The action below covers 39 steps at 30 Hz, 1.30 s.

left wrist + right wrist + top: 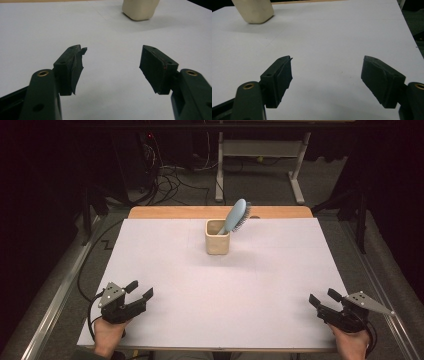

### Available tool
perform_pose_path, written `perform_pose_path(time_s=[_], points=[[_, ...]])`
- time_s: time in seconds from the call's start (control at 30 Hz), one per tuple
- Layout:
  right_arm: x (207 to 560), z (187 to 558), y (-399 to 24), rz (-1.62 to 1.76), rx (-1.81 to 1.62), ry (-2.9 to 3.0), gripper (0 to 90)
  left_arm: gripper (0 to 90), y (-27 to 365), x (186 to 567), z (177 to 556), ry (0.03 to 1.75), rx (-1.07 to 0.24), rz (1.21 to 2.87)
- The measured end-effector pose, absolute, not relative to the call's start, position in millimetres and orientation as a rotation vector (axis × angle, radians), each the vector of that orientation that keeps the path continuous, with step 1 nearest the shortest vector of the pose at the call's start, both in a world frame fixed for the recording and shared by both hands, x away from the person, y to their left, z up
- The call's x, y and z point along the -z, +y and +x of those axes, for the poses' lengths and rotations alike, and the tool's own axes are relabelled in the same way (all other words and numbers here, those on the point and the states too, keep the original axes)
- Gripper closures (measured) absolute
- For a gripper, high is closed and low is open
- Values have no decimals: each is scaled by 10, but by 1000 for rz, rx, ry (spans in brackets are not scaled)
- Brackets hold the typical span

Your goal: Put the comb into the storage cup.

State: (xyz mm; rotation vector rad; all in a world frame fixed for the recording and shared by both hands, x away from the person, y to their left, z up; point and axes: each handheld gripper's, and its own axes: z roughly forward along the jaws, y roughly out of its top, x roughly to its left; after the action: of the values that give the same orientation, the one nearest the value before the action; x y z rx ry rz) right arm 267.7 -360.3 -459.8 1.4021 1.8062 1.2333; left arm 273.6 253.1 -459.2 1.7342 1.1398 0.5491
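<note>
Fingers spread wide on left gripper and right gripper, both empty, well short of cup. Cup: cream, squarish, unmarked, mid-table toward far edge. 1 pale blue hairbrush stands tilted inside, bristles rightward.

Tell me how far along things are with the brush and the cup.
Looks done: the brush stands handle-down in the cup. In hand: nothing; the left gripper and right gripper rest open at the near edge of the table. Left: whatever comes next has not started.
</note>
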Motion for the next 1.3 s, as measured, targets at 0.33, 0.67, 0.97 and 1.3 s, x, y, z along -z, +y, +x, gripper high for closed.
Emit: perform_pose_path(time_s=[0.33, 0.67, 0.97, 1.3], points=[[4619, 2645, -3595, 1396, -1233, 1804, 252, 351, 2530, 4593, 2739, 1141, -544, 1735], [4621, 2601, -3601, 1387, -1238, 1792, 250, 349, 2532, 4597, 2748, 1145, -532, 1734], [4619, 2570, -3593, 1395, -1253, 1785, 248, 349, 2534, 4597, 2753, 1144, -525, 1731], [4618, 2564, -3573, 1380, -1258, 1794, 246, 349, 2527, 4599, 2758, 1143, -524, 1735]])
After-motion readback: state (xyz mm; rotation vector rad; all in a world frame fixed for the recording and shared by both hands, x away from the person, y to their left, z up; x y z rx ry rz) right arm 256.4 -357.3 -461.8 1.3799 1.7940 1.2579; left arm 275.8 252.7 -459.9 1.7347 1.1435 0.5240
